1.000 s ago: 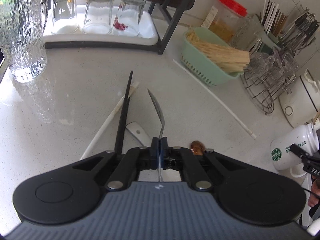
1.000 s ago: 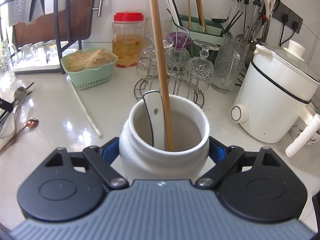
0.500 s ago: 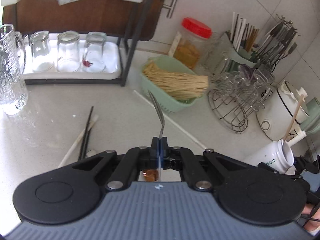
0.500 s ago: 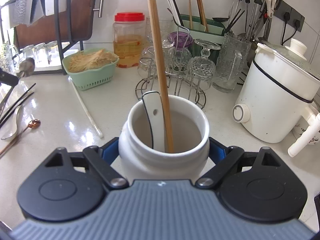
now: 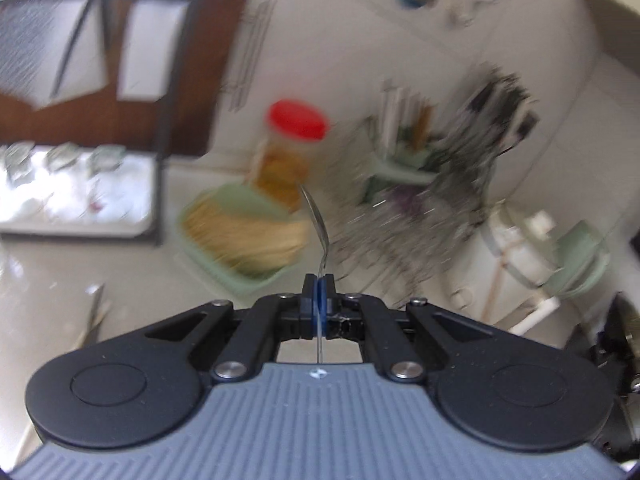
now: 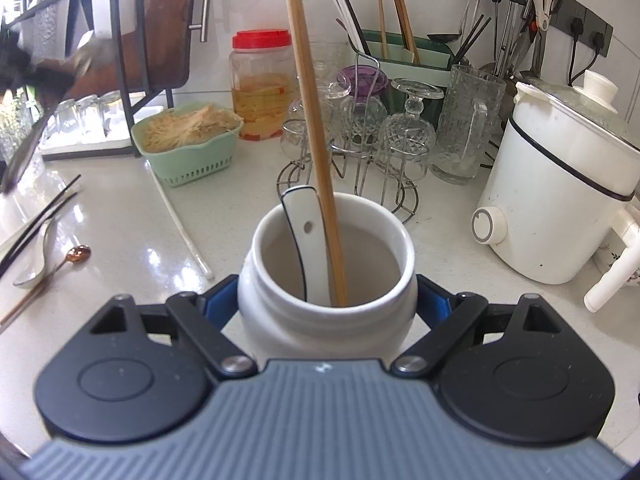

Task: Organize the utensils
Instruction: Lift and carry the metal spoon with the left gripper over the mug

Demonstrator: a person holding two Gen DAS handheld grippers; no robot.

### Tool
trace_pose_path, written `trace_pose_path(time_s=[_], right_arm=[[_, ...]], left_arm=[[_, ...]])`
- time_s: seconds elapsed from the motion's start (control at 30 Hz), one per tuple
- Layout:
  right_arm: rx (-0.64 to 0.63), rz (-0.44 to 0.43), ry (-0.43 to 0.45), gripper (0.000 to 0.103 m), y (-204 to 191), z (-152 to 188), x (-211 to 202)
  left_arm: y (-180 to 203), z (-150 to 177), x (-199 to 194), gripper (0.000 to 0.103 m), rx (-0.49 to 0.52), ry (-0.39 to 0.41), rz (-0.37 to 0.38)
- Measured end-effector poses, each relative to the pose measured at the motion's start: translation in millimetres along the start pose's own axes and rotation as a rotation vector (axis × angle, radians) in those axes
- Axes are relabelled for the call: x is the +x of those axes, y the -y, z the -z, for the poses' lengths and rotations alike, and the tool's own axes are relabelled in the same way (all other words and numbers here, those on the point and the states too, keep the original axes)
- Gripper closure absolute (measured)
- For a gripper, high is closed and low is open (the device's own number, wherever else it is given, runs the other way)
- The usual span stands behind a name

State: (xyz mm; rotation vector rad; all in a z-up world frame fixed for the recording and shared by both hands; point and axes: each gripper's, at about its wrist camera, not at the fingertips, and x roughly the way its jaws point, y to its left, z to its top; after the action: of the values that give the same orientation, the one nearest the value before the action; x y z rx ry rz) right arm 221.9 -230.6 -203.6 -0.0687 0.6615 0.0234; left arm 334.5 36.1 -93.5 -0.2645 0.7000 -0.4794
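Observation:
My left gripper [image 5: 319,284] is shut on the handle of a metal spoon [image 5: 316,216], held in the air with its bowl pointing away; that view is blurred. In the right wrist view the same spoon [image 6: 87,44] shows as a blur at the upper left. My right gripper [image 6: 326,302] clasps a white ceramic jar [image 6: 404,248], its jaws closing, blue pads against both sides. Inside the jar stand a wooden chopstick [image 6: 312,120] and a white ceramic spoon [image 6: 300,224]. On the counter at the left lie black chopsticks [image 6: 44,212], a white spoon [image 6: 36,264], a copper spoon [image 6: 78,255] and a white chopstick [image 6: 180,224].
Behind the jar stand a green basket [image 6: 192,156], a red-lidded jar [image 6: 262,84], a wire rack of upturned glasses [image 6: 360,136], a glass mug [image 6: 466,120] and a green utensil caddy [image 6: 404,56]. A white cooker [image 6: 560,200] fills the right side.
My left gripper has lifted the metal spoon off the counter and swung up and towards the right. The right gripper and its jar have stayed in place.

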Motion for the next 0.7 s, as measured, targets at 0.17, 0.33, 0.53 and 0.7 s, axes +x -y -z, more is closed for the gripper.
trace_pose_path(time_s=[0.17,0.33,0.53,0.7], right_arm=[[0.008,-0.020,0.003,0.011,3,0,0],[0.019,-0.045,0.001,0.011,7,-1,0],[0.035,-0.070,0.002,0.012,12,-2,-1],[0.051,-0.082,0.005,0.013,14,-1,-2]], left_arm=[[49,-15,5,0.101,0.057,0.050,0.112],[90,-30,16,0.101,0.100,0.068,0.218],[133,-31,48,0.101,0.171,0.030,0.337],[154,-12,80,0.101,0.216,-0.023,0.398]])
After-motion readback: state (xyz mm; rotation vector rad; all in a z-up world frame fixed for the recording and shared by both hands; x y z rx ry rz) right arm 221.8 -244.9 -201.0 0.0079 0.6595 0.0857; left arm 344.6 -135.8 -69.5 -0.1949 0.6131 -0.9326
